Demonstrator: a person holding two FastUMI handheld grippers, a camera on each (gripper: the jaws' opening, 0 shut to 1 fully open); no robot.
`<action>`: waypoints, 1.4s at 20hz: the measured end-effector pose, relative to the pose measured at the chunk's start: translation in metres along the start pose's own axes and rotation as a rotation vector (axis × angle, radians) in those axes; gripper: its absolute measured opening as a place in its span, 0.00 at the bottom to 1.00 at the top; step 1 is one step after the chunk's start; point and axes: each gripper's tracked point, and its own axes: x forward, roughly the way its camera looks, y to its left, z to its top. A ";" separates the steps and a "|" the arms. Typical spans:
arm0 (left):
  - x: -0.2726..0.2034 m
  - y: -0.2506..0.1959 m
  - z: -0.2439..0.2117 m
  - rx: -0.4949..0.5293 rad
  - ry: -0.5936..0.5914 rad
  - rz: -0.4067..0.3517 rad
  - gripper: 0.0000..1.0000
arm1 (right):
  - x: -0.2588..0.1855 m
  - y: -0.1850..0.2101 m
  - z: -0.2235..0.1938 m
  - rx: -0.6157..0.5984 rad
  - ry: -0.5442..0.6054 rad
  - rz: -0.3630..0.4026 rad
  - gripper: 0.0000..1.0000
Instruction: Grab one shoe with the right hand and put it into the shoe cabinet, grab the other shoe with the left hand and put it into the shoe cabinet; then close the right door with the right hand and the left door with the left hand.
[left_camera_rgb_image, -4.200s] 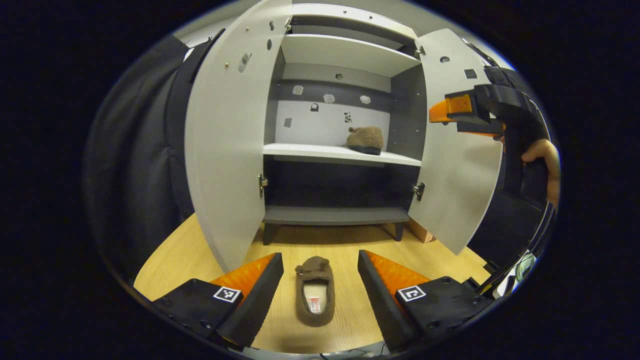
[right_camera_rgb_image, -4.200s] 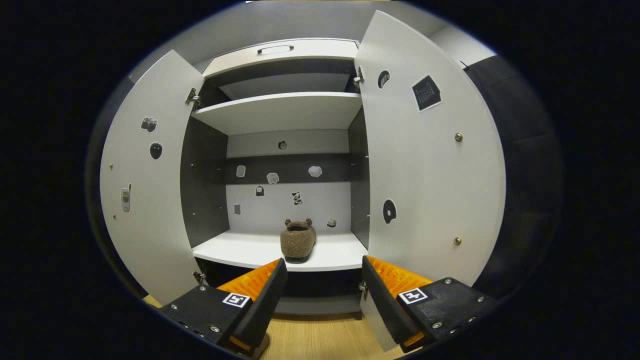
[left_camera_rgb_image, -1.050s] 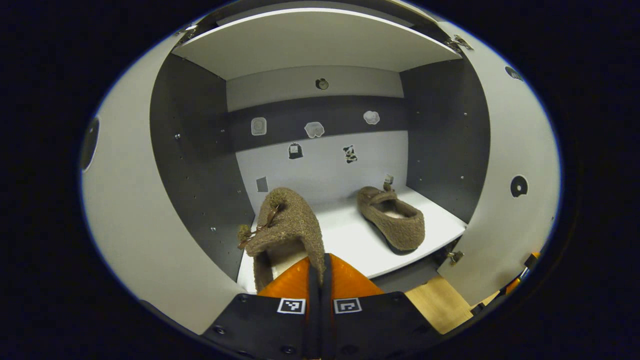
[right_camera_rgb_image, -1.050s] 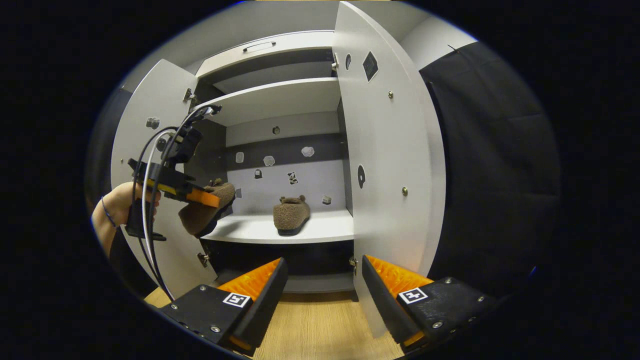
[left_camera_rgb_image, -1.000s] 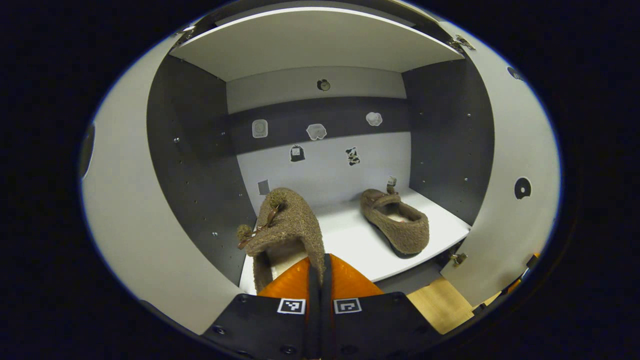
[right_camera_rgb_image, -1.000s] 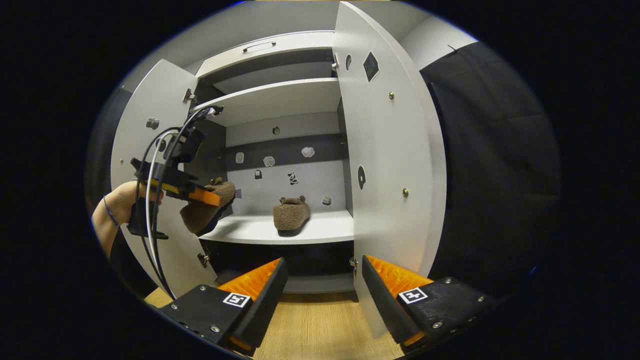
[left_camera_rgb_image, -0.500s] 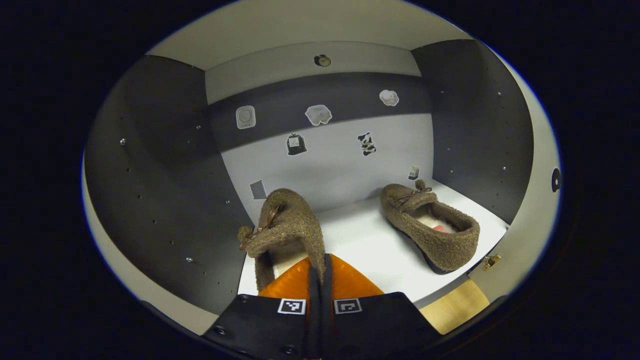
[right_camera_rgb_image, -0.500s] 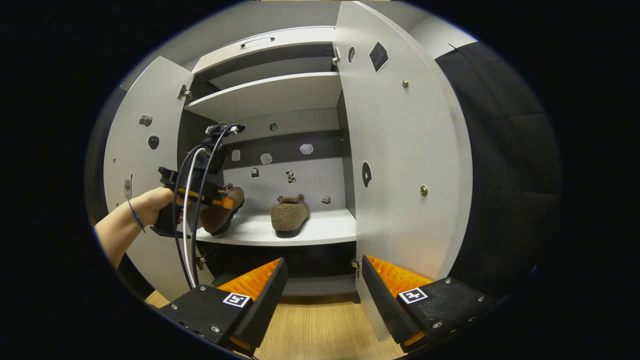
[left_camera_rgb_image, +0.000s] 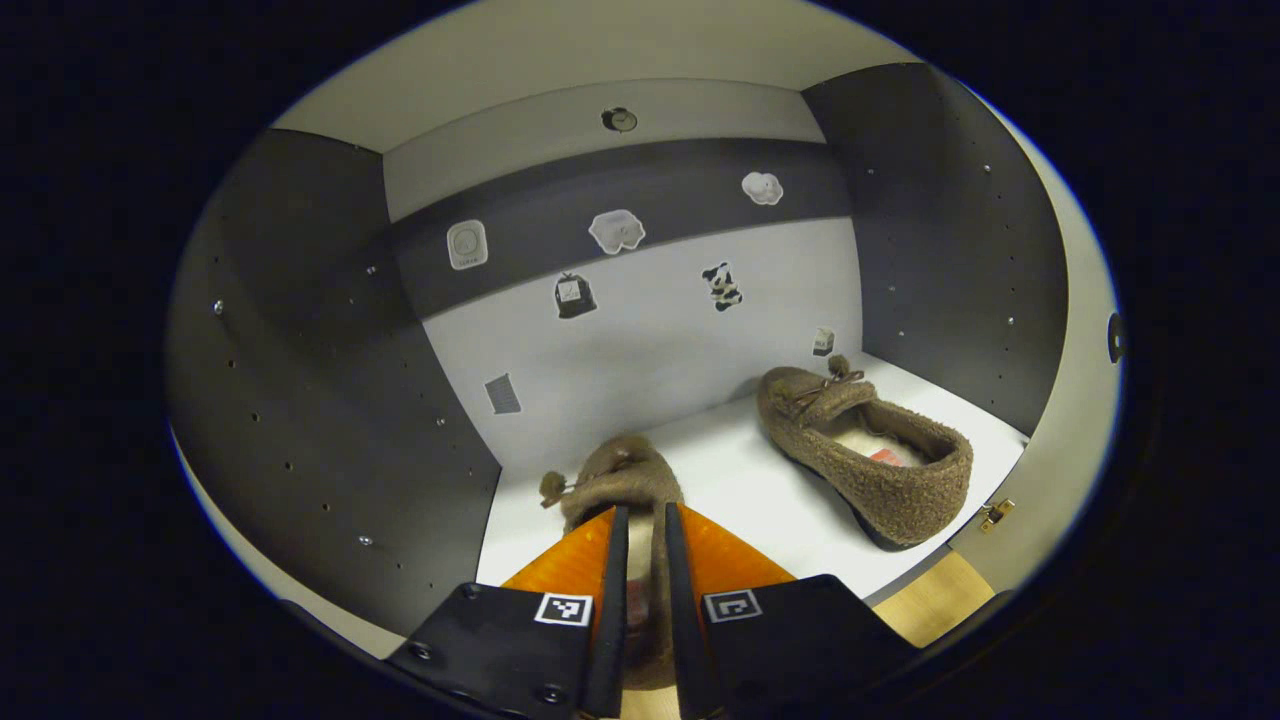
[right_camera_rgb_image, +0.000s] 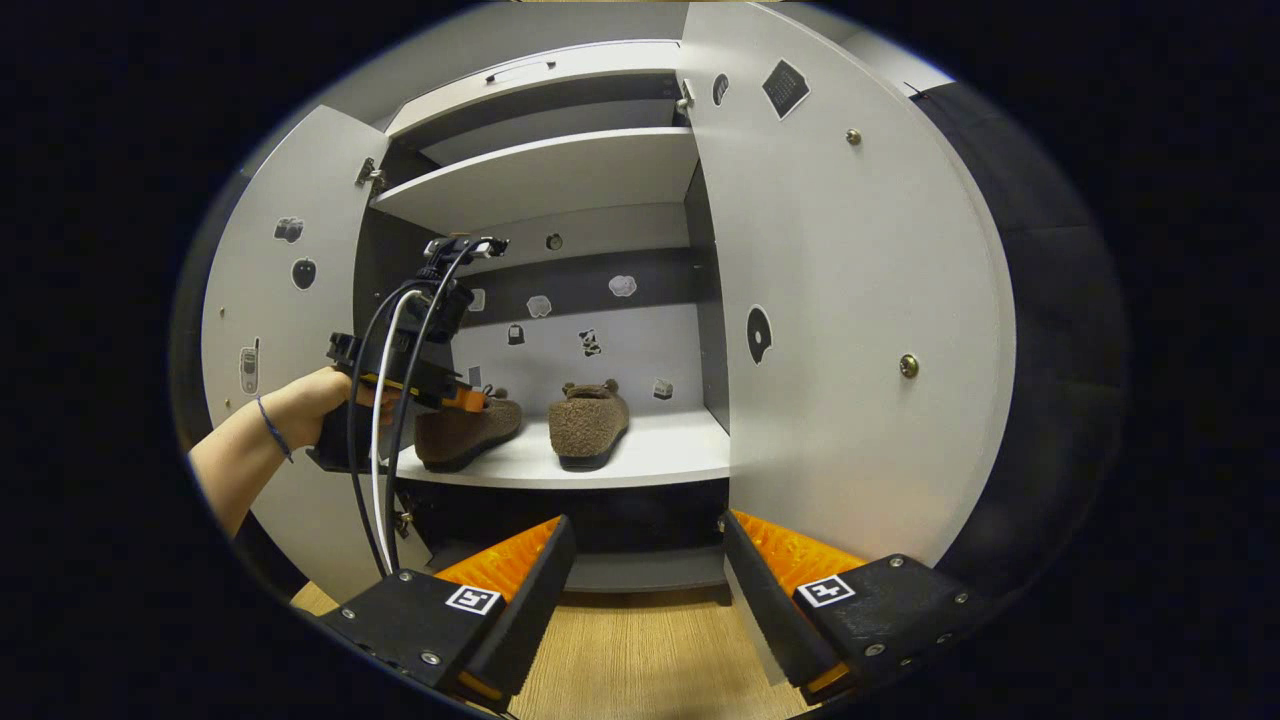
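Note:
A brown fuzzy slipper (left_camera_rgb_image: 620, 475) lies flat on the white middle shelf (left_camera_rgb_image: 740, 490) of the shoe cabinet, at its left side. My left gripper (left_camera_rgb_image: 640, 512) stands slightly open around the slipper's heel, with its fingers a narrow gap apart. The second slipper (left_camera_rgb_image: 870, 450) rests on the same shelf to the right. From the right gripper view, both slippers (right_camera_rgb_image: 465, 425) (right_camera_rgb_image: 590, 420) sit side by side, and the left gripper (right_camera_rgb_image: 470, 400) is at the heel of the left one. My right gripper (right_camera_rgb_image: 645, 525) hangs open and empty in front of the cabinet, below shelf level.
Both cabinet doors are swung open: the left door (right_camera_rgb_image: 280, 330) behind the hand (right_camera_rgb_image: 300, 400) and the right door (right_camera_rgb_image: 860, 300) close to my right gripper. Cables hang from the left gripper. A wooden floor (right_camera_rgb_image: 630, 670) lies below the cabinet.
The left gripper lowered the slipper from its tilted hold onto the shelf and parted its fingers. The right gripper drifted slightly, with the right door now looming larger.

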 end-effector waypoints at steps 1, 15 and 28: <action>-0.007 0.005 0.006 0.016 -0.015 0.019 0.28 | 0.001 0.001 0.001 0.002 -0.002 0.004 0.92; -0.162 -0.012 0.031 -0.107 -0.279 0.006 0.97 | -0.043 0.009 0.015 -0.033 -0.039 0.054 0.92; -0.320 -0.019 -0.043 -0.198 -0.363 0.018 0.94 | -0.112 -0.067 0.032 -0.062 -0.088 -0.100 0.92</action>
